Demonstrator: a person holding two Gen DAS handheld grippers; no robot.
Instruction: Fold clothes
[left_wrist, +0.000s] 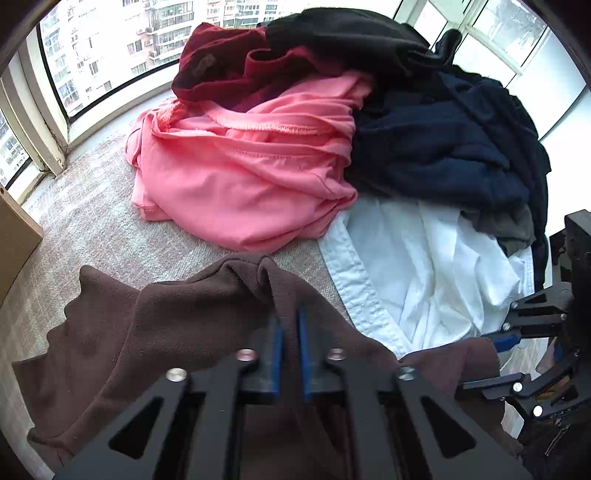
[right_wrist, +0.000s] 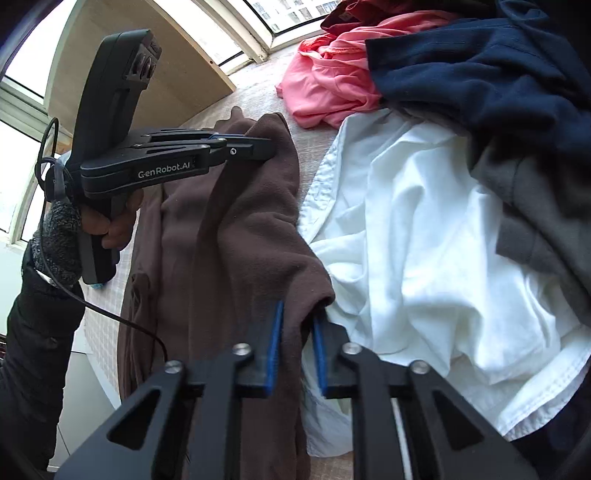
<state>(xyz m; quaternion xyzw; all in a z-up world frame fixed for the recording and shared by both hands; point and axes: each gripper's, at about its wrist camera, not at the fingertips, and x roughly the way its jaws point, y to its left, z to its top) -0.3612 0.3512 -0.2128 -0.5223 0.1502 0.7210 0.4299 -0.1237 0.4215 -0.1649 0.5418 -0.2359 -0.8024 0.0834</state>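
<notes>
On the pale carpet (left_wrist: 92, 229) by the windows (left_wrist: 110, 48) sits a big heap of clothes: black garment (left_wrist: 343, 33) and dark red one (left_wrist: 229, 62) at the far side, pink top (left_wrist: 236, 184) in front of those, navy top (left_wrist: 443, 147) to its right w/ a bit of grey cloth (left_wrist: 513, 225) under its edge, white shirt (left_wrist: 424, 266) nearest the grippers.

The brown fleece garment (right_wrist: 236, 229) lies just left of the white shirt, touching its edge. In the right wrist view its long axis runs from the near fingers away toward the windows, stretched betw. the two grippers, w/ loose folds hanging along its left side.

A beige board (right_wrist: 147, 59) leans near the window.

Left gripper (left_wrist: 290, 321) is clenched on a bunched fold at the fleece's far end; right gripper (right_wrist: 298, 317) grasps the near end, cloth pinched betw. the blue pads (right_wrist: 275, 343). A hand (right_wrist: 110, 225) in a grey knit cuff & dark sleeve holds the left gripper's handle.
</notes>
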